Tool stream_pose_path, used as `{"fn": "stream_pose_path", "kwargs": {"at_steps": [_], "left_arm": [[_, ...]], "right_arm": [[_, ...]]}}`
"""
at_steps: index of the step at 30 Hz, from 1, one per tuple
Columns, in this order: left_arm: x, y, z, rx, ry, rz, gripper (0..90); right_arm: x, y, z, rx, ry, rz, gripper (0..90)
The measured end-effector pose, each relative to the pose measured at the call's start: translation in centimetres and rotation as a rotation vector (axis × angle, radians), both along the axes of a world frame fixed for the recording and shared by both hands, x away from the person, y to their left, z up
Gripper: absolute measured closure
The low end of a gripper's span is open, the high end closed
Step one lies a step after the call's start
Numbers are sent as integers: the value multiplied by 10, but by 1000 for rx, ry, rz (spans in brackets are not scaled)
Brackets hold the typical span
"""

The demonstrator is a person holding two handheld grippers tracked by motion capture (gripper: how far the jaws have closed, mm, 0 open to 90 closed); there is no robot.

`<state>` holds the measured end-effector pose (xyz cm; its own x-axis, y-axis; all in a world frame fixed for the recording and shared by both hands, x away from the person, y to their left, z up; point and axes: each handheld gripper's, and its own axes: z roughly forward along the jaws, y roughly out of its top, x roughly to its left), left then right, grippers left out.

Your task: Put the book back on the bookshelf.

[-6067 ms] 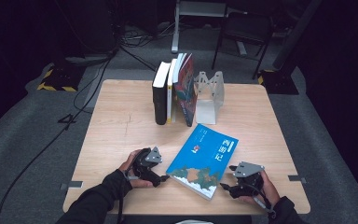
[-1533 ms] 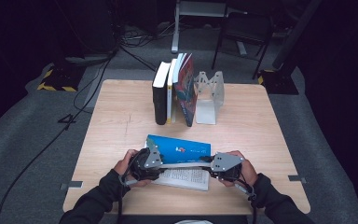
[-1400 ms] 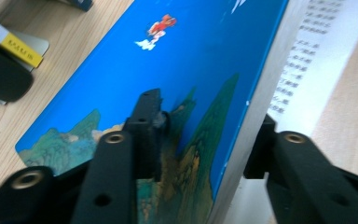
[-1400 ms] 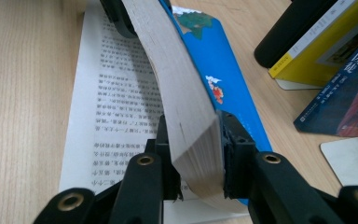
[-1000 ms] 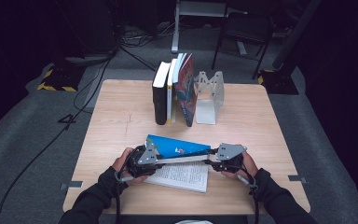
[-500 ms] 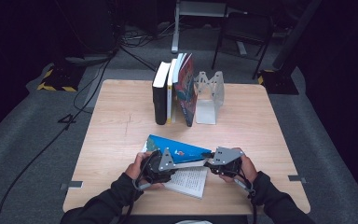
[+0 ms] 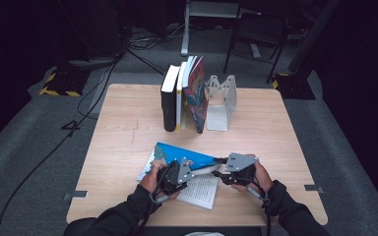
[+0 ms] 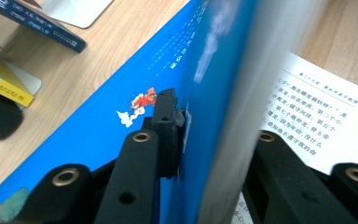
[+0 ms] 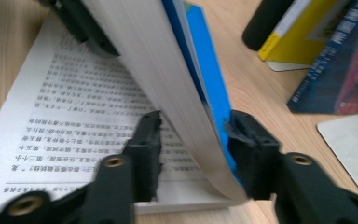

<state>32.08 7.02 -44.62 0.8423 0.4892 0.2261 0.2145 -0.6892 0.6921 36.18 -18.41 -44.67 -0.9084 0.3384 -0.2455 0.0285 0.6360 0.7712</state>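
A blue-covered book (image 7: pixel 182 153) lies open near the table's front edge, with a printed page (image 7: pixel 202 189) flat on the wood. Its cover and a thick block of pages are raised at a slant between the two grippers. My left gripper (image 7: pixel 196 170) is shut on this raised part, one jaw on the blue cover (image 8: pixel 121 121) and the other behind the pages. My right gripper (image 7: pixel 220 172) clamps the same block from the other side, with the page edges (image 9: pixel 186 116) between its jaws. In the gripper views, the left gripper (image 8: pixel 214 135) and right gripper (image 9: pixel 196 135) both straddle the block.
Several books (image 7: pixel 184 96) stand upright at the back middle of the table (image 7: pixel 128 123), the leftmost a black one (image 7: pixel 169 101). A white metal bookend (image 7: pixel 221 101) stands just to their right. Chair legs and cables lie on the floor beyond.
The book, shut and flat six seconds ago, is now open with its front part lifted. Over the last second my left gripper slid rightward along the raised block, closer to the right one.
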Motion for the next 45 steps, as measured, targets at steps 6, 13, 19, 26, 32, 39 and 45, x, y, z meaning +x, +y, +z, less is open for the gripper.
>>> {"fn": "stream_pose_path", "kwargs": {"at_steps": [6, 13, 19, 26, 32, 39, 45], "left_arm": [[3, 13, 6, -71, 17, -2, 760], [4, 23, 12, -129, 14, 3, 766], [4, 28, 15, -145, 16, -14, 765], [7, 33, 18, -177, 55, -21, 760], [4, 34, 25, -143, 118, 2, 725], [3, 44, 35, -189, 124, -36, 735], [7, 37, 46, -249, 91, -86, 770]], "right_arm": [[21, -45, -18, 17, 108, -127, 475], [29, -40, -34, -48, 156, -148, 475], [30, -22, -46, -72, 174, -113, 460], [22, -16, -46, -4, 156, -71, 474], [11, -16, -23, 115, 99, -81, 518], [6, -14, -4, 181, 78, -75, 517], [7, -23, 25, 250, 10, -84, 531]]}}
